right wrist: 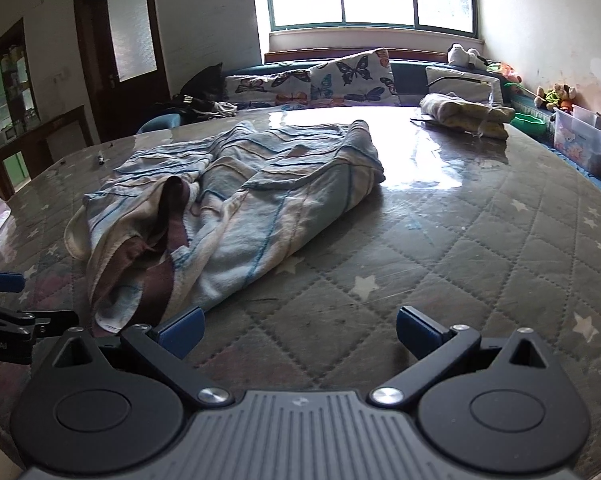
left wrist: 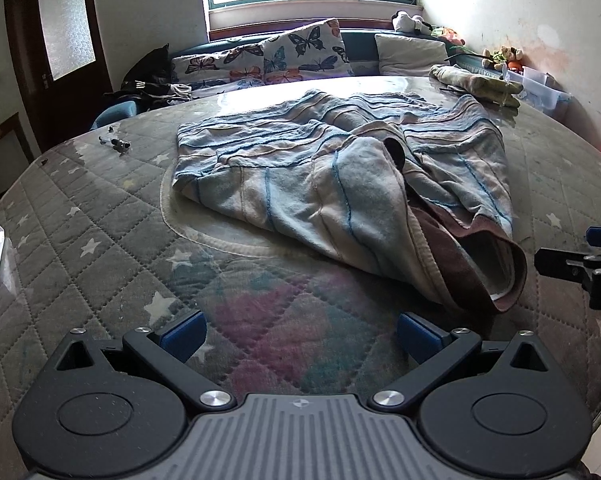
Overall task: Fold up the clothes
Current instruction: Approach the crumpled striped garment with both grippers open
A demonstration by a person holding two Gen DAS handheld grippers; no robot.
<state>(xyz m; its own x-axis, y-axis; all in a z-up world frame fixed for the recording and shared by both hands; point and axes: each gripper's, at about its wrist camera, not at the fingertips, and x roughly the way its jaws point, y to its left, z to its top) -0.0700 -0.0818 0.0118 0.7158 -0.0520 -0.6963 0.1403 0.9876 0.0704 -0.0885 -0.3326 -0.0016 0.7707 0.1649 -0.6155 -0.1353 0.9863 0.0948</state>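
Folding looks barely begun: the striped garment [left wrist: 340,184] lies rumpled on the bench [left wrist: 100,240] at twelve o'clock. Left gripper [left wrist: 300,332] and right gripper [right wrist: 299,330] hover, jaws spread, empty.

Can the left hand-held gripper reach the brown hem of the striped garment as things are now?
Probably yes. The left hand-held gripper is open, and only bare mattress lies between it and the brown hem of the striped garment.
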